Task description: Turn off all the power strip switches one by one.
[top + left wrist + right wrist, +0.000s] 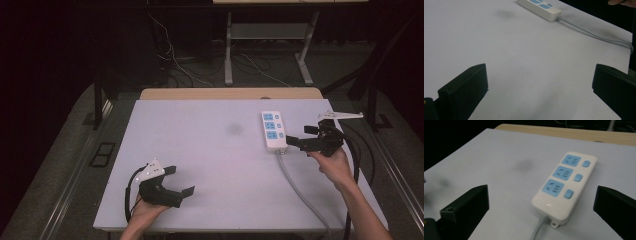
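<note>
High view showed a white power strip point(273, 130) lying flat near the right edge of the worktop point(200, 150), its long side running toward the far edge and its grey cord point(300, 187) trailing from the near end down to the near right corner. The right gripper point(303, 136) hovered just beside the strip's near end, jaws wide apart and holding nothing; in the right gripper view the strip point(565, 183) sat between and beyond the two jaws, with three blue sockets and three blue switches on its top face. The left gripper point(181, 181) rested well apart from it, near the near left corner, jaws also apart and empty over bare worktop. The strip looked like a rigid plastic shell, light and smooth, so it would likely slide if nudged rather than tip. A hold across its narrow width, on the plain side walls near the cord end, seemed soundest, clear of the switches. The cord looked stiff enough to drag or twist the strip when lifted.
</note>
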Demonstrator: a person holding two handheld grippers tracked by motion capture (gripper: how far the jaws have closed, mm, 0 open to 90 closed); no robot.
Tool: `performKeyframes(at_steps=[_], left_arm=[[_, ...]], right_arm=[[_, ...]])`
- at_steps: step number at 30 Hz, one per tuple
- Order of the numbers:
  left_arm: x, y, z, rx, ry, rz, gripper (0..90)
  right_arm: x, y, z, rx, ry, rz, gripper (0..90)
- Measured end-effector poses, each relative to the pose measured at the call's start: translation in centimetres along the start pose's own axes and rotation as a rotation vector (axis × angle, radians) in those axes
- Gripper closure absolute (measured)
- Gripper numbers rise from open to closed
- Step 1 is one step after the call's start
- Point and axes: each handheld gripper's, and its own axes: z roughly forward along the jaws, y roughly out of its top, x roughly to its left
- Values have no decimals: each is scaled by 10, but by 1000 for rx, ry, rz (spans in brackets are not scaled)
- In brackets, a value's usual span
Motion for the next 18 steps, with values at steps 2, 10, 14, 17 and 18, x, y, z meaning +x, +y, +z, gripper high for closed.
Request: performKeyframes(at_steps=[2,10,14,17,18], left_arm=[[0,0,0,1,0,1,0],[-1,0,-1,-5,-1,0,0],[-1,0,-1,-5,-2,2,0],[-1,0,0,-3,-3,2,0],[-1,0,0,-2,-3,1,0]], right_arm=[[8,-4,-3,13,11,-19,1],[32,-29,-10,22,86,-45,2],[41,-47,-12,29,107,-60,2],[47,-63,-15,36,128,-52,2],[49,-68,-16,39,127,-56,2]])
